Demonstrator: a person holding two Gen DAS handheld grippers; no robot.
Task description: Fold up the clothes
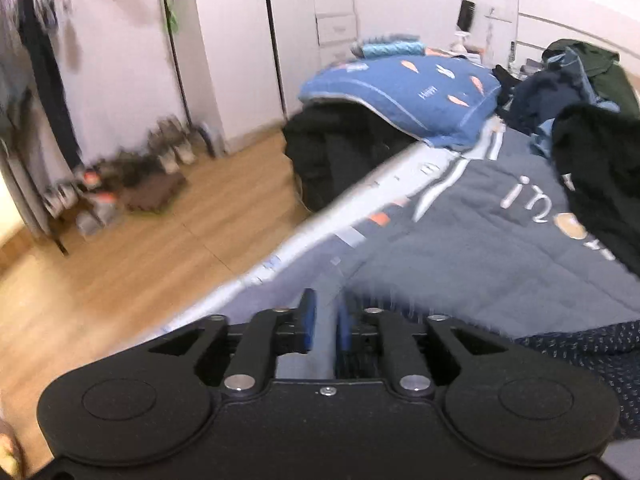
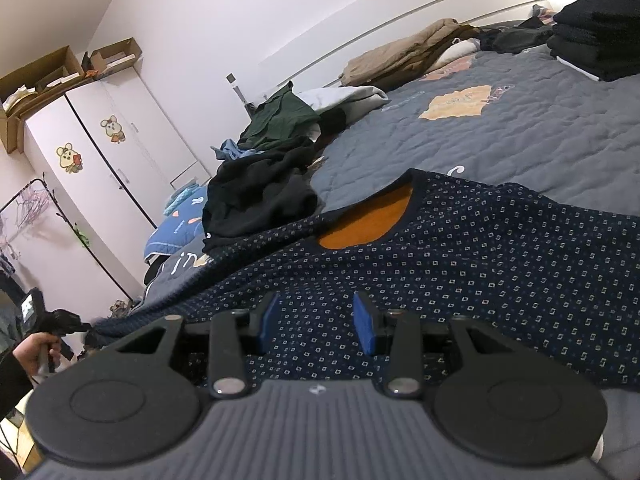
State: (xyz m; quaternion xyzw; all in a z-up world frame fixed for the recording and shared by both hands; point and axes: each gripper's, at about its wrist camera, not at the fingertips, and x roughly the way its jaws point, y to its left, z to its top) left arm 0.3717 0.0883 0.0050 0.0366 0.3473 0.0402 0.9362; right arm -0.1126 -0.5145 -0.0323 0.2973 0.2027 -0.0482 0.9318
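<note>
A navy knit sweater with a small pale square pattern and an orange inner lining (image 2: 460, 248) lies spread flat on the near part of a grey-blue quilted bedspread (image 2: 520, 132), its round neck opening facing the far side of the bed. In the left wrist view only a corner of this sweater (image 1: 592, 352) shows at the near right.

The right gripper (image 2: 316, 322) hovers just above the sweater's near portion, its two blue-padded fingers (image 2: 365, 328) set well apart with patterned cloth visible between them; they grip nothing. The left gripper (image 1: 325, 326) sits over the left edge of the bed, away from the sweater; its blue pads stand close with a narrow gap between, and nothing is seen held. That view is blurred.

Beyond the sweater to the left lies a crumpled black garment (image 2: 256, 200), with a dark green garment (image 2: 280, 120) and a bit of light blue cloth farther back. A tan jacket (image 2: 400, 60) rests near the far wall, and a stack of folded black clothes (image 2: 592, 36) sits at the far right. A blue pillow with orange shapes (image 1: 404, 88) lies at the bed's left edge, above the wooden floor (image 1: 120, 260). White wardrobes (image 2: 100, 160) with cartoon mouse stickers stand on the left. At the lower left, a hand (image 2: 34, 354) holds the other device's handle.
</note>
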